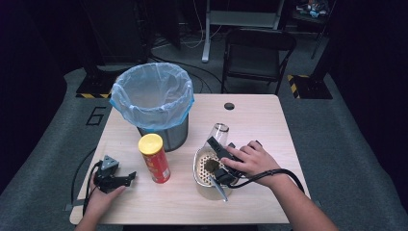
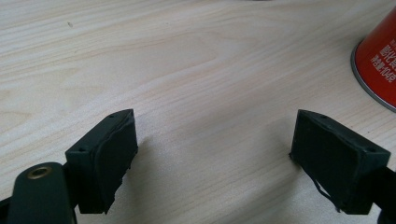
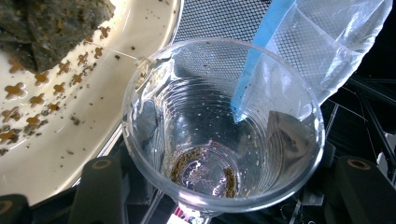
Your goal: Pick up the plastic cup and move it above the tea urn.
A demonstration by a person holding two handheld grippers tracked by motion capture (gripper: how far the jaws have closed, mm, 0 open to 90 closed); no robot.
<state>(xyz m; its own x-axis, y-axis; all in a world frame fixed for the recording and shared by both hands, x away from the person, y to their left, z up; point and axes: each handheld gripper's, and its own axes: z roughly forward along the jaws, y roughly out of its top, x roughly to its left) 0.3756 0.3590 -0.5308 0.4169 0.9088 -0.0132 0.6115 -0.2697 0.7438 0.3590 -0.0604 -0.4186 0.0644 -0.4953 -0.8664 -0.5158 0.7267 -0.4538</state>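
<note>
My right gripper (image 1: pixel 216 144) is shut on a clear plastic cup (image 1: pixel 219 132), held tilted just beyond a cream strainer (image 1: pixel 198 161). In the right gripper view the cup (image 3: pixel 224 121) sits between the two jaws of the right gripper (image 3: pixel 224 191), with brown dregs at its bottom. A dark wet tea bag (image 3: pixel 51 23) lies on the strainer (image 3: pixel 70 121) among cross-shaped holes, also visible as the tea bag (image 1: pixel 210 166). My left gripper (image 1: pixel 127 178) rests on the table at the front left; its jaws (image 2: pixel 215 158) stand open over bare wood.
A metal mesh bin (image 1: pixel 166 134) with a blue-edged liner (image 3: pixel 327 42) stands at the back left of the wooden table (image 1: pixel 260 120). A red can (image 1: pixel 155 161) with a yellow lid stands between the hands, close to the left gripper (image 2: pixel 378 60). A folding chair (image 1: pixel 257 53) stands behind the table.
</note>
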